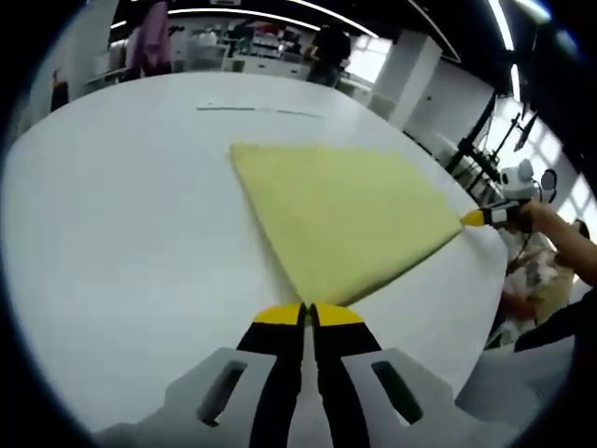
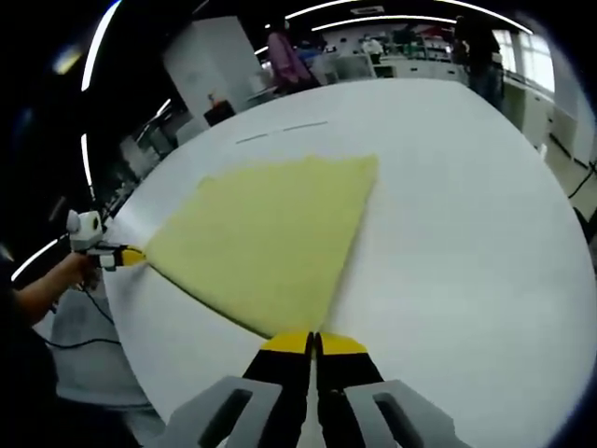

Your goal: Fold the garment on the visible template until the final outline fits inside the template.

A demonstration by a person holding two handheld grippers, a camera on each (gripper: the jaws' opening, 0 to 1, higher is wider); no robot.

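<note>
A yellow garment (image 1: 340,215) lies flat on the white table (image 1: 121,233) as a rough triangle. In the left gripper view my left gripper (image 1: 309,313) is shut on the cloth's near corner. My right gripper (image 1: 487,217) comes in from the right, pinching the cloth's right-hand corner. The right gripper view shows the same garment (image 2: 270,233), with my right gripper (image 2: 313,342) shut on its near corner and my left gripper (image 2: 126,254) holding the far-left corner. The cloth is stretched smooth between the two corners. Faint template lines (image 1: 261,110) mark the table beyond it.
The table edge (image 1: 485,308) runs close on the right in the left gripper view, where a person's hand (image 1: 550,229) holds the right gripper. Thin template lines (image 2: 280,133) lie past the cloth. People and benches (image 2: 289,56) stand in the background.
</note>
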